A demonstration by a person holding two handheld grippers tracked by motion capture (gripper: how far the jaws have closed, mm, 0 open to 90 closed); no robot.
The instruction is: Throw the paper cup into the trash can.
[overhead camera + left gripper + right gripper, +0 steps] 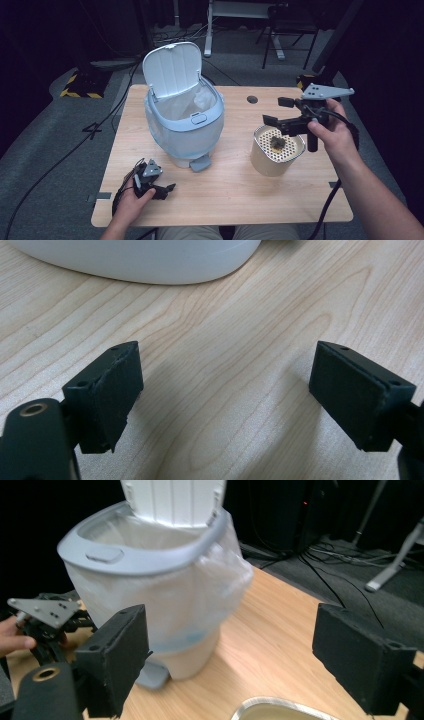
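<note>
- The right gripper [280,111] hangs in the right half of the high view, just above the metal container [276,150]; its jaws are spread with nothing between them.
- The container stands right of centre on the wooden table [225,195], with a dark clump [278,143] lying on its perforated top.
- The left gripper [162,190] rests on the table at the lower left, jaws spread wide and empty.
- The pedal bin [184,117] stands left of centre, lid [172,67] raised, a clear bag [195,102] lining it.
</note>
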